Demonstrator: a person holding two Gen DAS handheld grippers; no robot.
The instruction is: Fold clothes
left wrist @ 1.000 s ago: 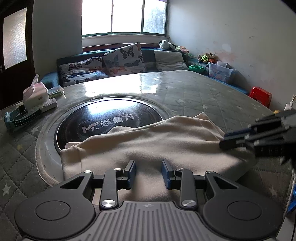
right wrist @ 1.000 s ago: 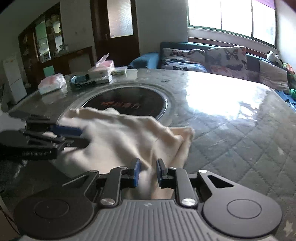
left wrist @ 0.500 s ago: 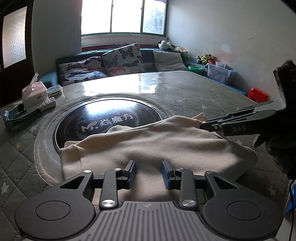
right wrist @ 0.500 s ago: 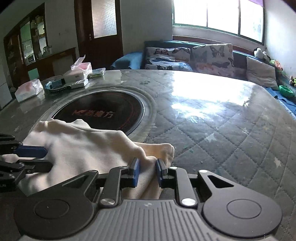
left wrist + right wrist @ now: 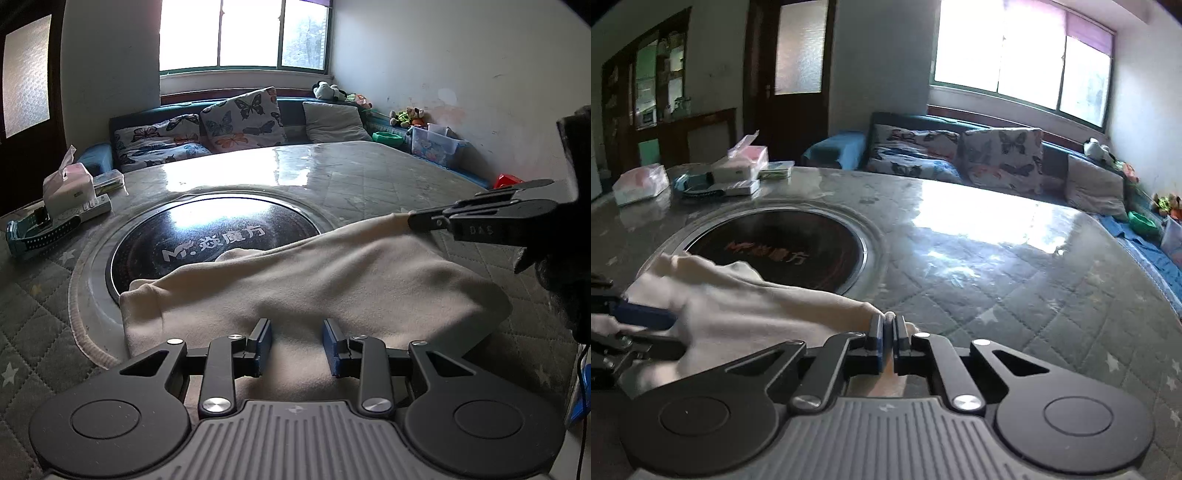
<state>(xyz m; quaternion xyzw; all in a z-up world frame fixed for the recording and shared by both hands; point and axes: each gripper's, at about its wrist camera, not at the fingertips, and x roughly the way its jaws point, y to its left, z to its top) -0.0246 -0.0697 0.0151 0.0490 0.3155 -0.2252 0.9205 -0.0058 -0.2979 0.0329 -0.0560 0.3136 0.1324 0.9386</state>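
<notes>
Right gripper (image 5: 887, 338) clamping jaws on cream garment (image 5: 314, 280) corner at 3 o'clock, left gripper (image 5: 296, 341) hovering over near hem, jaws gaping empty, garment lying across counter (image 5: 369, 181).

Home living room: sofa (image 5: 960, 162), butterfly cushions (image 5: 242, 116), plush toys (image 5: 327, 89).

Left wrist view: garment (image 5: 295, 284) lies on the table (image 5: 369, 177), at 6 o'clock of the round inset plate (image 5: 207, 236), overlapping its near rim. Tissue box (image 5: 66, 184) sits at 10 o'clock of the plate. Sofa cushions (image 5: 240, 118) stand behind the table, at 12 o'clock.
</notes>
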